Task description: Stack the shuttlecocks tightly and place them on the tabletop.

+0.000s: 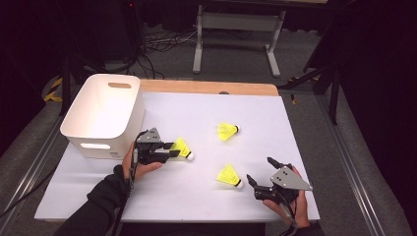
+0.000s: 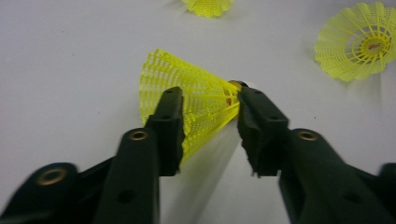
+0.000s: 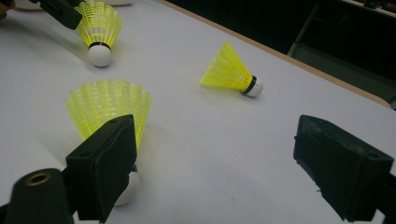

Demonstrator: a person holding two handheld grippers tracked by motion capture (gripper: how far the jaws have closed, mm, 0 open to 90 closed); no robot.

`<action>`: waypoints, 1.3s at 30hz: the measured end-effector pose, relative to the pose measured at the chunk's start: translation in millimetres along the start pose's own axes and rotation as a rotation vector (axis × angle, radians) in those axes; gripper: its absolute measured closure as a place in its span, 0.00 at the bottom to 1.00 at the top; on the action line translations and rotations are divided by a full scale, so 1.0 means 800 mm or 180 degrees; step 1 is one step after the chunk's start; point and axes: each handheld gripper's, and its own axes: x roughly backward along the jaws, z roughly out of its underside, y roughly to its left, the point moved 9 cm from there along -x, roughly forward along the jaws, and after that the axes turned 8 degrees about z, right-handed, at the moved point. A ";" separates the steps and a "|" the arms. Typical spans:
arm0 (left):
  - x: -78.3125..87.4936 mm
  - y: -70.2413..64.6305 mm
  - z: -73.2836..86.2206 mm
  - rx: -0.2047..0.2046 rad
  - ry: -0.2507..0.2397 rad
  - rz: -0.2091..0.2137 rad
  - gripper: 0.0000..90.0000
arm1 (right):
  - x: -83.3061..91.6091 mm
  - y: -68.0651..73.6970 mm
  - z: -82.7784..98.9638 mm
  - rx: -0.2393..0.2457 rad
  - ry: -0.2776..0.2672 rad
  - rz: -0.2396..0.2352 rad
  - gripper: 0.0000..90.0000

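The three shuttlecocks (image 1: 180,147) (image 1: 227,131) (image 1: 229,176) have yellow skirts of thin plastic mesh, slightly shiny, with smooth white caps. The bin (image 1: 104,115) looks like smooth matt white plastic. The table top (image 1: 206,196) is a matt white sheet, with a bare wood edge (image 1: 209,87) at the far side. Both grippers' jaws are matt black plastic with brass-coloured metal eyelets (image 2: 139,135)

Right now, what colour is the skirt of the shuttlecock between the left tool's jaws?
Bright yellow mesh skirt; the left gripper view shows it best.
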 end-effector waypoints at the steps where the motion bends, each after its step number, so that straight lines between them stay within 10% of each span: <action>1: 0.002 -0.001 -0.002 -0.0027 -0.0022 -0.0015 0.76 | 0.000 0.000 0.000 0.0004 0.0003 0.0002 0.16; 5: 0.008 -0.003 -0.008 -0.0116 -0.0094 -0.0046 0.97 | 0.000 -0.001 0.001 0.0002 0.0016 0.0009 0.16; 26: 0.047 0.013 -0.015 -0.0471 0.0405 -0.0996 0.99 | -0.002 0.001 0.003 0.0012 0.0055 -0.0034 0.16; 39: 0.021 0.012 -0.020 -0.0552 0.0516 -0.0984 0.93 | -0.004 0.001 0.005 0.0004 0.0092 -0.0045 0.14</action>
